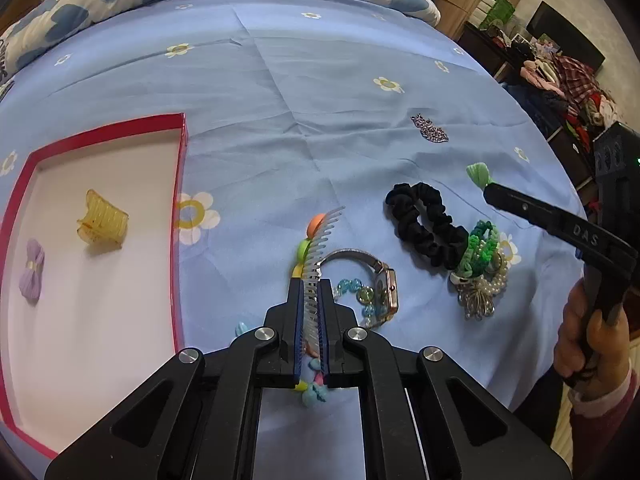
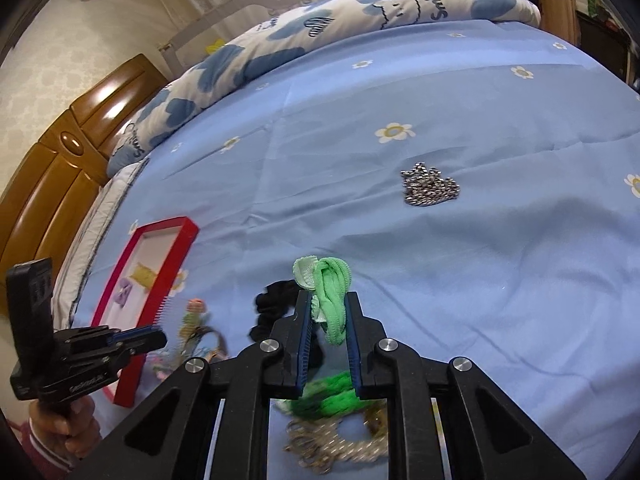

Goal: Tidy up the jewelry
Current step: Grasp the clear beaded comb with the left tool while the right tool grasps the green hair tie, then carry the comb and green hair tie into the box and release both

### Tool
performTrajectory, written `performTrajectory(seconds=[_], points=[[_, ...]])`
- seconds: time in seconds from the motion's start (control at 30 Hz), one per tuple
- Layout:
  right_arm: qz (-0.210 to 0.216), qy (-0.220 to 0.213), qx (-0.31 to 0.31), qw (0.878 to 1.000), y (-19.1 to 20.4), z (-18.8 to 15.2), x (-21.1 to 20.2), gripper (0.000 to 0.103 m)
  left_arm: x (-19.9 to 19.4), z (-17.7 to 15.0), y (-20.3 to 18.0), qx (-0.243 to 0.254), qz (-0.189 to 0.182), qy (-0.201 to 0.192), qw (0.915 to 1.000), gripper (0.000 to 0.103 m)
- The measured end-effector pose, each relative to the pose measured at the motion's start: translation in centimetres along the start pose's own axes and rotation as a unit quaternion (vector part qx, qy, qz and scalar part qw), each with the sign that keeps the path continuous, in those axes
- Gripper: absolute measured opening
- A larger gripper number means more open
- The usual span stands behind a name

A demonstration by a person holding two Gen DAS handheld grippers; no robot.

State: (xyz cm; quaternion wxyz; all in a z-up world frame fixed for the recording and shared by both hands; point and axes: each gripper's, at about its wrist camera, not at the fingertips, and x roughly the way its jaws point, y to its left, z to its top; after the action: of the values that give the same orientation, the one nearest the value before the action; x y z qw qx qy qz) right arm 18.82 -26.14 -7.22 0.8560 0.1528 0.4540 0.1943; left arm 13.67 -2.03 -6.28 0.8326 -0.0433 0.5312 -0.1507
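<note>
My left gripper [image 1: 311, 284] is shut on a clear hair comb [image 1: 322, 236] with coloured balls along its back, its teeth sticking out past the fingertips just above the blue sheet. A red-rimmed box [image 1: 182, 184] lies to its left, holding a yellow claw clip [image 1: 102, 220] and a purple bow [image 1: 32, 270]. My right gripper [image 2: 328, 300] is shut on a light green hair tie [image 2: 334, 288], lifted off the bed. In the left wrist view that tie [image 1: 478, 172] shows at the right gripper's tip [image 1: 489, 191]. The right wrist view shows the left gripper [image 2: 158, 336] beside the box [image 2: 160, 288].
On the sheet lie a black scrunchie [image 1: 424, 224], a watch [image 1: 386, 288], a blue bead bracelet [image 1: 352, 288], a heap of green ties and pearls [image 1: 480, 264] and a silver chain [image 2: 430, 186]. A patterned quilt [image 2: 280, 40] lines the far edge. Cluttered shelves [image 1: 560, 80] stand at the right.
</note>
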Motion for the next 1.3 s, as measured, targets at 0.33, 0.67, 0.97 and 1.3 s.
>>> performTrajectory(seconds=[0.33, 0.67, 0.97, 1.3], points=[[0.029, 0.004, -0.011, 1.000, 2.9, -1.4, -0.9, 0.016, -2.1, -0.6, 0.8, -0.016, -0.006, -0.026, 0.9995, 0.001], [0.067, 0.010, -0.035, 0.997, 7.2, -2.6, -1.1, 0.016, -5.5, -2.3, 3.0, -0.047, -0.001, -0.056, 0.9973, 0.001], [0.100, 0.031, -0.072, 0.992, 12.6, -3.7, 0.5, 0.016, -8.8, -4.3, 7.2, -0.092, 0.013, -0.081, 0.9924, 0.001], [0.127, 0.051, -0.115, 0.984, 18.2, -4.1, 3.0, 0.016, -10.2, -6.0, 12.1, -0.146, 0.035, -0.096, 0.9841, 0.001]])
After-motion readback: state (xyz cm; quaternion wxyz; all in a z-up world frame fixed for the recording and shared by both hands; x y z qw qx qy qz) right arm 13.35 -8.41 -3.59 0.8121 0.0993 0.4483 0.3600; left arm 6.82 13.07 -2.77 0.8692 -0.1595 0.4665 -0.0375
